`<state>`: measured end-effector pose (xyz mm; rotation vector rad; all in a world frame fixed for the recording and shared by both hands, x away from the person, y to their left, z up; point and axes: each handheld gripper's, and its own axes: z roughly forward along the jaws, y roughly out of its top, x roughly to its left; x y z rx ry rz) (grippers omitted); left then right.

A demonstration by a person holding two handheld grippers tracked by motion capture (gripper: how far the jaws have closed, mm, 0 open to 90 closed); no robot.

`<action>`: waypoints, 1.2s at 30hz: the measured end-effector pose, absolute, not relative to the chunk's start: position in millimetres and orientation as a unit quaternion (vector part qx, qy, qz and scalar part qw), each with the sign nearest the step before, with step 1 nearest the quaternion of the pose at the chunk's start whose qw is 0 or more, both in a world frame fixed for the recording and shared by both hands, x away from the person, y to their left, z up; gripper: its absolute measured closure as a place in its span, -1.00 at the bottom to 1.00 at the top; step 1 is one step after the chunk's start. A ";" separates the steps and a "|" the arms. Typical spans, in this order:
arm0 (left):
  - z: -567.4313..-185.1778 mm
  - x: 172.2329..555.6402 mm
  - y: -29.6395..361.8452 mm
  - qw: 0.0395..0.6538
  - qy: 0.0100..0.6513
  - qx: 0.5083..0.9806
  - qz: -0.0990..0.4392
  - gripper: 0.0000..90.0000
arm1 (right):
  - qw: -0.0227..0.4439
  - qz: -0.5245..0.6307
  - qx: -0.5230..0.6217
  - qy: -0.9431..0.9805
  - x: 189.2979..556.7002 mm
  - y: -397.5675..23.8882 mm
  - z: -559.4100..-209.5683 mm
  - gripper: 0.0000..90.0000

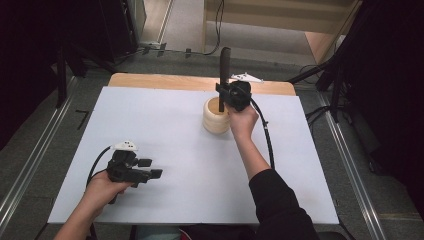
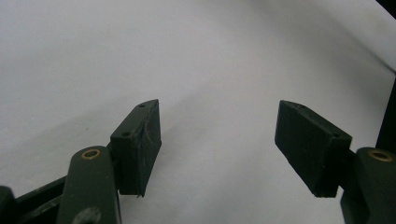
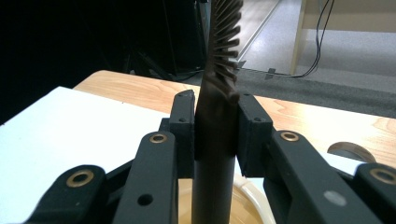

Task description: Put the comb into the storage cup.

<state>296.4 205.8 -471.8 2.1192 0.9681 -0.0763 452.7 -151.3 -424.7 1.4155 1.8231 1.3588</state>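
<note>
Dark brush (image 3: 215, 140): standing upright, bristles up, handle end reaching down into the cream round holder (image 1: 216, 116) at the far middle of the white table (image 1: 190, 150). Right gripper (image 3: 215, 126) is clamping the handle between both pads. Left gripper (image 1: 150, 168) is resting near left, jaws apart, holding nothing. Progress, judged: brush partly in the holder; lowering and release are remaining.

Brush (image 1: 224, 75) stands upright in the cup (image 1: 215, 119) at twelve o'clock on the table (image 1: 190, 165); left gripper (image 1: 150, 168) at seven.
</note>
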 end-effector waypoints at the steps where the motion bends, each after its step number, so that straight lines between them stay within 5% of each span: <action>1: -471.8 296.5 205.8 0.394 0.382 0.835 -0.030 -0.28 | 0.227 0.495 0.515 0.662 452.2 -151.2 -426.0 0.55; 36: -472.6 297.0 205.1 0.392 0.381 0.837 -0.031 -0.28 | 0.219 0.500 0.496 0.675 442.1 -154.0 -447.3 0.54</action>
